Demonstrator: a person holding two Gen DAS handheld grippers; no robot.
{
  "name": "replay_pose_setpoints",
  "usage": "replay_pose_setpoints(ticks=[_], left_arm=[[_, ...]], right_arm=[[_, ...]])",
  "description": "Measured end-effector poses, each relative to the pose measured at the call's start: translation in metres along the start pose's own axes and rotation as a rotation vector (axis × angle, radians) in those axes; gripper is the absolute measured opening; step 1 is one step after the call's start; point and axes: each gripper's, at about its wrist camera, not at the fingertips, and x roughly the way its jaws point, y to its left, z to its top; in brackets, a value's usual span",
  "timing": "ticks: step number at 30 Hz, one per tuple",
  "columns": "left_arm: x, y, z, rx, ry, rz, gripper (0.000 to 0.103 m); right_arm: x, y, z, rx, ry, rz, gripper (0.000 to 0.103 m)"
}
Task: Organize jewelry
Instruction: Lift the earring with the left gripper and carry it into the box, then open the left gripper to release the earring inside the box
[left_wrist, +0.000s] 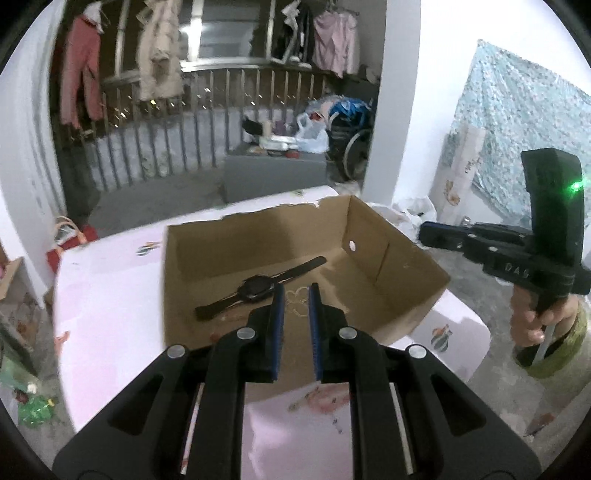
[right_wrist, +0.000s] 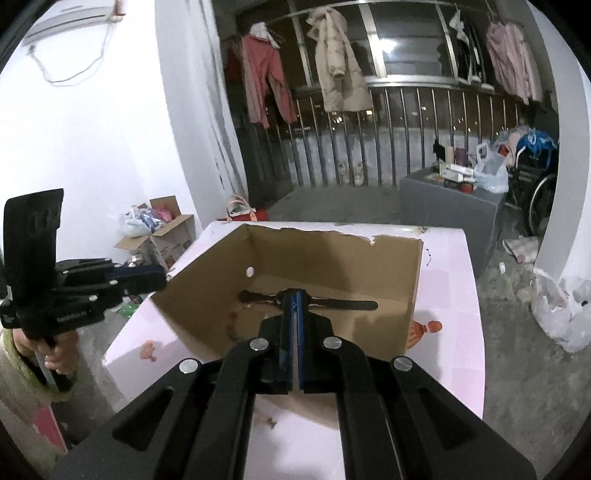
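Blue pads on my left gripper (left_wrist: 296, 291) fill the bottom of the left wrist view, standing a narrow gap apart with nothing between them, over the near edge of the cardboard box (left_wrist: 373, 236). On the box floor I see a black watch (left_wrist: 258, 286) lying flat. Its long axis runs diagonally, one strap end toward the far right wall, the other toward the near left, with the dark face in the middle.

Through the right wrist view my right gripper (right_wrist: 295, 295) has its pads pressed almost together, only a thin slit showing. They cover the middle of the watch (right_wrist: 347, 304), so I see just the strap ends sticking out left and right, lying crosswise. I cannot tell whether the pads touch it.

The box sits on a pink table (left_wrist: 110, 295). On the right gripper's body, seen from the left, I read "DAS"; the rest is cut off. White lettering on the left gripper's body, seen from the right, is too blurred to read.
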Motion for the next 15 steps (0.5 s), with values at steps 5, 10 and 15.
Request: replay_pose_setpoints(ticks=[5,10,15], left_arm=[[0.064,-0.001,0.021,0.004,0.087,-0.052,0.012],[0.104,-0.006,0.023,0.014,0.121,-0.059,0.020],[0.095,0.002,0.020,-0.032,0.077,-0.058,0.041]], right_arm=[[0.040,-0.017,0.016,0.020,0.052,-0.068,0.002],[0.063,-0.029,0.022,0.042,0.097,-0.130,0.005],[0.050,-0.028,0.017,0.051,0.058,-0.130,0.030]])
